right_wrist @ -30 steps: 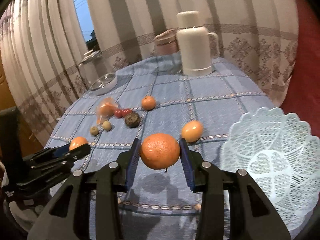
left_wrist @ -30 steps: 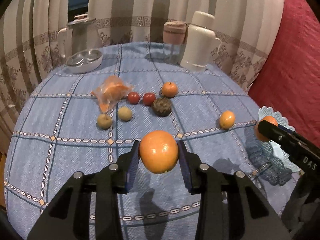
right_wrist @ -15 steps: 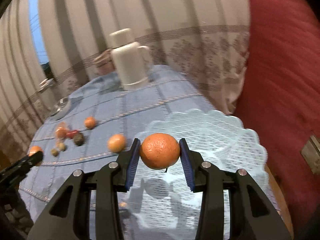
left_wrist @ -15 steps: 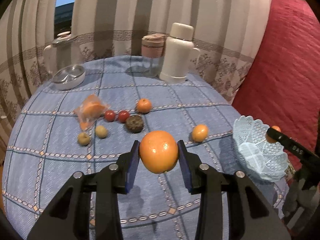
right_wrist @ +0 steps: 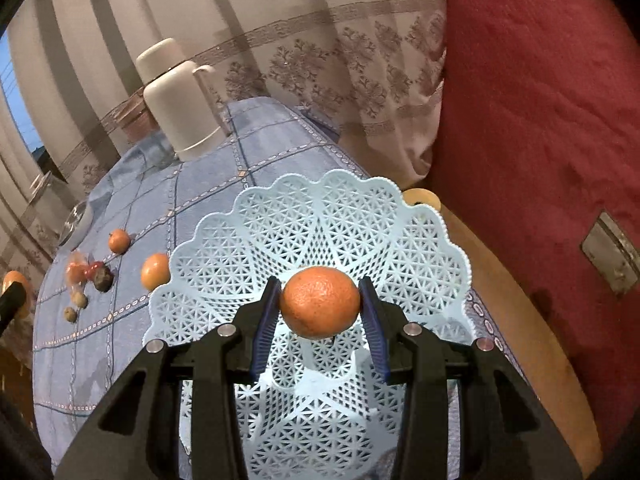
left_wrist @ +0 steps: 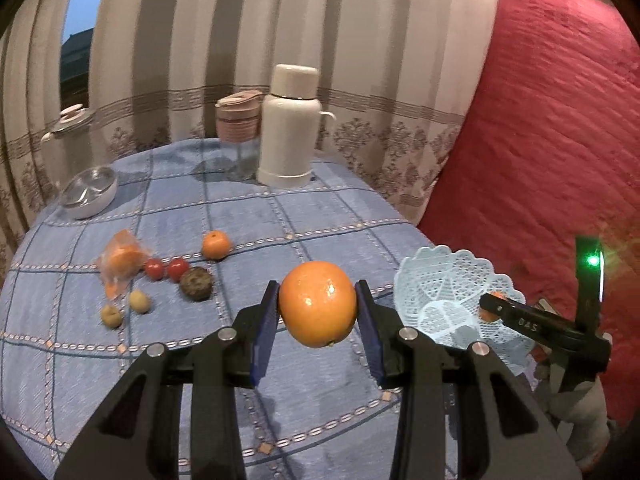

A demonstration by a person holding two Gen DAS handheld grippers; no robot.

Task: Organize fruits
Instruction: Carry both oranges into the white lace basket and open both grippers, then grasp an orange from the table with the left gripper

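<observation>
A white thermos (left_wrist: 289, 128) is standing at the far edge of the blue checked tablecloth (left_wrist: 248, 216), a pink-lidded jar (left_wrist: 238, 124) just left of it. A metal dish (left_wrist: 89, 192) is sitting far left. Striped curtains (left_wrist: 192, 40) are hanging behind.

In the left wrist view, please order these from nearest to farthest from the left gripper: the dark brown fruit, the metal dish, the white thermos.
Measured from the left gripper:
1. Dark brown fruit, just ahead, on the left.
2. White thermos, at the table's far edge, about centre.
3. Metal dish, in the far left corner.
</observation>
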